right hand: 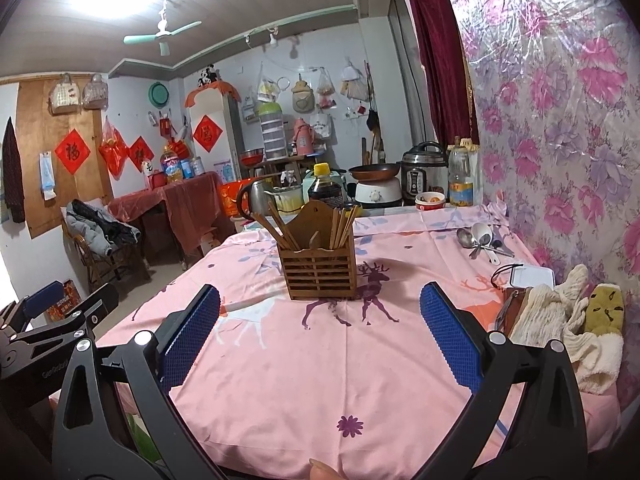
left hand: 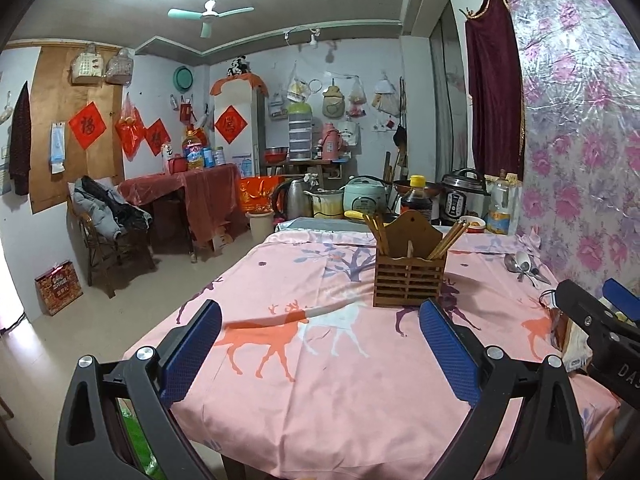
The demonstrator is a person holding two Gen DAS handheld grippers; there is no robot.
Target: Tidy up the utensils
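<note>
A slatted wooden utensil holder (left hand: 409,274) (right hand: 318,268) stands mid-table on the pink deer-print cloth (left hand: 320,380) (right hand: 320,360), with chopsticks (left hand: 446,238) (right hand: 344,226) upright in both its compartments. A small pile of spoons (left hand: 522,264) (right hand: 480,238), one white and some metal, lies on the cloth by the floral wall at the right. My left gripper (left hand: 320,348) is open and empty, well short of the holder. My right gripper (right hand: 320,336) is open and empty too, facing the holder; it also shows at the right edge of the left wrist view (left hand: 592,312).
A white box (right hand: 534,278), a brown pouch (right hand: 510,310) and cream knitted cloths (right hand: 560,320) lie at the table's right edge. Cookers, a kettle, bottles and a bowl (right hand: 430,200) crowd the far end. A chair with coats (left hand: 104,220) stands on the floor at left.
</note>
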